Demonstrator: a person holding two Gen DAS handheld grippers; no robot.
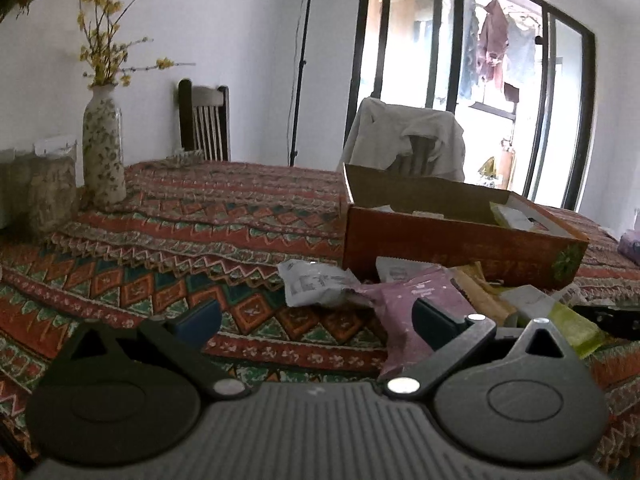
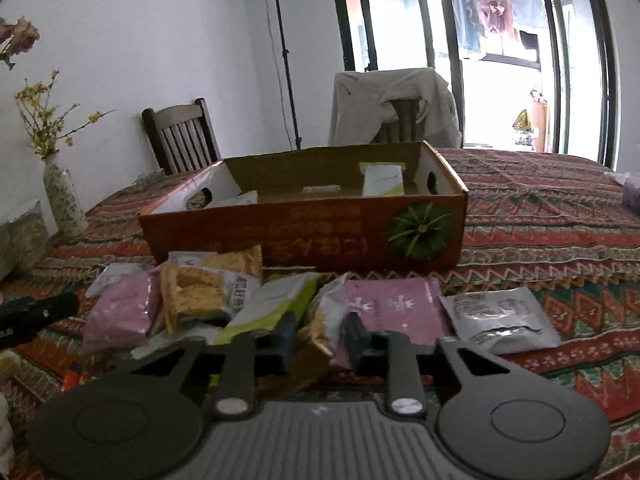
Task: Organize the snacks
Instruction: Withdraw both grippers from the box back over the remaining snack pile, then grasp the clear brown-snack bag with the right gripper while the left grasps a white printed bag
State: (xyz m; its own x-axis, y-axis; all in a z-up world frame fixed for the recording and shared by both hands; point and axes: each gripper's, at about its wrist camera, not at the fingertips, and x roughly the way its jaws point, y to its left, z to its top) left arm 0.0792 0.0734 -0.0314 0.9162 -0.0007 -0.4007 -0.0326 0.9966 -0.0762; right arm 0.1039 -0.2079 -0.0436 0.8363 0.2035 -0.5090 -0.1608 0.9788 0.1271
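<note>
Our right hand-held gripper (image 2: pixel 318 334) pinches a cracker packet (image 2: pixel 320 326) in the snack pile on the tabletop (image 2: pixel 560 216), just before the box (image 2: pixel 304 232); the packet's long axis runs away from us toward the box. Our left hand-held gripper (image 1: pixel 316 316) is spread wide, empty, beside a pink packet (image 1: pixel 412 300).

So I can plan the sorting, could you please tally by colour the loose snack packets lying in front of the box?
Pink packet: 2
Cracker packet: 3
Green-and-white packet: 1
Silver-grey packet: 2
Total: 8
</note>
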